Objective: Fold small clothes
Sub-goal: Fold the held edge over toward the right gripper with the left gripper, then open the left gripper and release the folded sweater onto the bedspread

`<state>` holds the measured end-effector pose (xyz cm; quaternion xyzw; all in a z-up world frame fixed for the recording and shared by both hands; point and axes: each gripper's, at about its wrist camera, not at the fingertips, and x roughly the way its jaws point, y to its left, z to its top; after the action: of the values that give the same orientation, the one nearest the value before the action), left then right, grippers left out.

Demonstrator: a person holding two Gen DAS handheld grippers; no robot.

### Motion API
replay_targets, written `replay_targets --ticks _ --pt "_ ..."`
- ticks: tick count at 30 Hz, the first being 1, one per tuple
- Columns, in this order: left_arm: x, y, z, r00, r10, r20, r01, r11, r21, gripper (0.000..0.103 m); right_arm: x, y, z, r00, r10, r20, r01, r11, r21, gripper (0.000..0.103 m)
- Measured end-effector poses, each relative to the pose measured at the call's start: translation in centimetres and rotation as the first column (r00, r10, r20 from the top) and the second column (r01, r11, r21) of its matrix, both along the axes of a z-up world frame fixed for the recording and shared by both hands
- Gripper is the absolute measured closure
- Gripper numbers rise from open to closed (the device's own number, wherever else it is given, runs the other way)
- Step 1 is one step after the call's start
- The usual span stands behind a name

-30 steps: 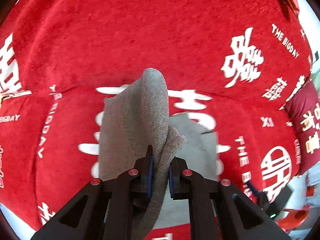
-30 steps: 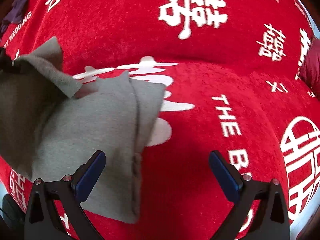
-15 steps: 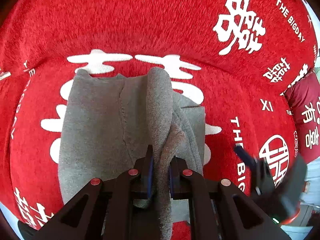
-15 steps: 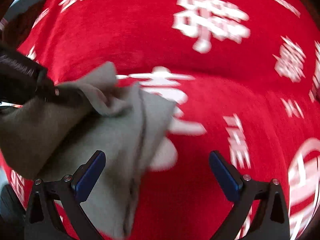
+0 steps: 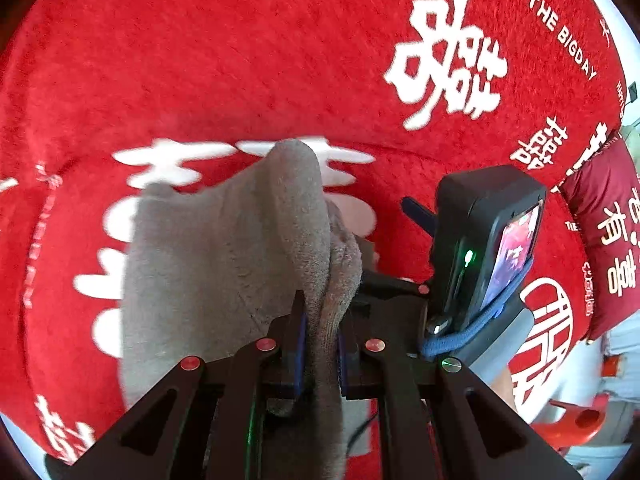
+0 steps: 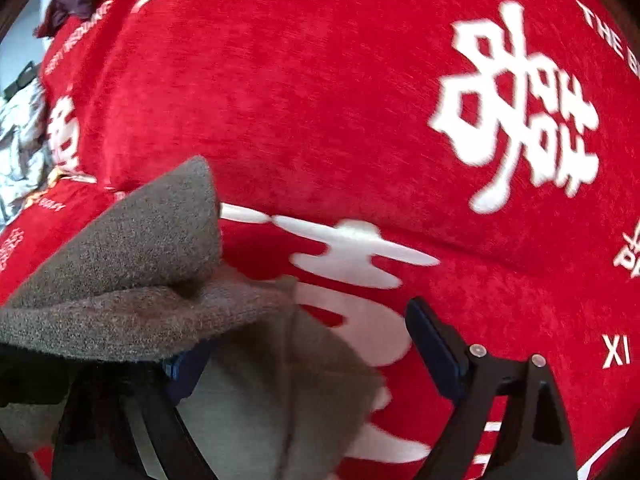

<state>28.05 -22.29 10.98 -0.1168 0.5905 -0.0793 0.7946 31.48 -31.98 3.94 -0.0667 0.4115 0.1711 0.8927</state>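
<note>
While left gripper (image 5: 319,340) pinches bunched fold of grey knit garment (image 5: 224,256), we note fuzzy fabric, raised ridge, rest draped on red printed cover (image 5: 240,60). Right gripper (image 6: 308,344) jaws wide, closing; garment edge between, not pressed.

A grey garment (image 6: 132,264) is seen draped over the red cover (image 6: 320,100), its edge between the closing jaws of the right gripper (image 6: 312,356), unpinched.
</note>
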Motion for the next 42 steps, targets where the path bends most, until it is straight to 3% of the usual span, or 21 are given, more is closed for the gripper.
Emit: replay_targets --ticks 3,6,7,8,10,14,18,20,23,25,28,31,35,38,42 --pt "0.7 -2.2 -4.5 0.996 -0.012 -0.091 0.009 0.999 -0.037 0.090 0.6 -3.7 -1.6 0.987 -0.144 -0.073 0.143 0.989 -0.019 0.010" --pt "0.7 -3.2 -8.1 0.990 -0.007 -0.144 -0.001 0.998 -0.061 0.089 -0.7 -7.6 -2.0 0.967 -0.227 -0.112 0.233 0.972 0.038 0.010" --pt "0.4 -3.4 -7.9 0.993 -0.011 -0.117 0.004 0.998 -0.059 0.079 -1.4 -8.8 -1.8 0.962 -0.245 -0.119 0.252 0.966 0.051 0.010" --pt "0.2 -3.7 -7.4 0.995 -0.031 -0.095 0.024 0.997 -0.072 0.052 -2.2 -9.7 -1.6 0.958 -0.258 -0.125 0.267 0.962 0.060 0.010" --pt "-0.2 -4.1 -6.6 0.992 -0.067 -0.110 0.050 0.987 -0.151 0.015 -4.2 -11.4 -1.2 0.950 -0.279 -0.137 0.291 0.953 0.078 0.010" --pt "-1.5 -4.2 -4.2 0.987 -0.118 -0.107 0.098 0.979 -0.177 0.014 -7.9 -13.8 -0.1 0.943 -0.289 -0.168 0.318 0.931 0.180 0.010" --pt "-4.3 -1.2 -0.2 0.991 -0.131 -0.014 0.125 0.967 -0.224 0.014 -11.5 -14.5 1.3 0.941 -0.296 -0.165 0.332 0.901 0.279 0.010" --pt "-6.1 1.7 0.9 0.994 -0.099 0.054 0.106 0.983 -0.150 0.014 -12.9 -13.6 1.9 0.947 -0.252 -0.199 0.309 0.885 0.349 0.010" --pt "-8.2 5.6 1.0 0.995 -0.047 0.086 0.051 0.998 -0.044 0.014 -14.3 -9.9 2.3 0.961 -0.122 -0.248 0.215 0.894 0.394 0.010" --pt "-9.9 8.1 0.2 0.995 -0.018 0.100 0.016 1.000 0.020 0.014 -15.2 -7.0 2.9 0.973 -0.074 -0.217 0.151 0.919 0.363 0.010" --pt "-11.6 10.3 -2.2 0.993 0.020 0.112 -0.041 0.981 0.189 0.014 -16.6 -3.6 5.1 0.993 -0.033 -0.116 0.069 0.945 0.319 0.010" --pt "-12.4 10.9 -4.0 0.996 0.017 0.088 -0.036 0.976 0.214 0.014 -17.3 -1.1 7.3 0.999 0.023 -0.048 -0.007 0.950 0.312 0.010" --pt "-14.1 9.8 -4.5 0.990 -0.043 0.137 0.012 0.975 0.220 0.014 -17.6 1.3 8.5 0.999 0.041 -0.019 -0.037 0.979 0.201 0.010" --pt "-15.9 8.8 -5.1 0.977 -0.142 0.162 0.097 0.962 0.255 0.014 -16.9 1.8 6.6 0.993 0.038 -0.107 -0.021 0.987 0.158 0.010" --pt "-17.1 7.2 -7.0 0.962 -0.221 0.157 0.151 0.918 0.366 0.014 -16.3 1.3 4.4 0.979 0.028 -0.200 0.005 0.986 0.165 0.012"
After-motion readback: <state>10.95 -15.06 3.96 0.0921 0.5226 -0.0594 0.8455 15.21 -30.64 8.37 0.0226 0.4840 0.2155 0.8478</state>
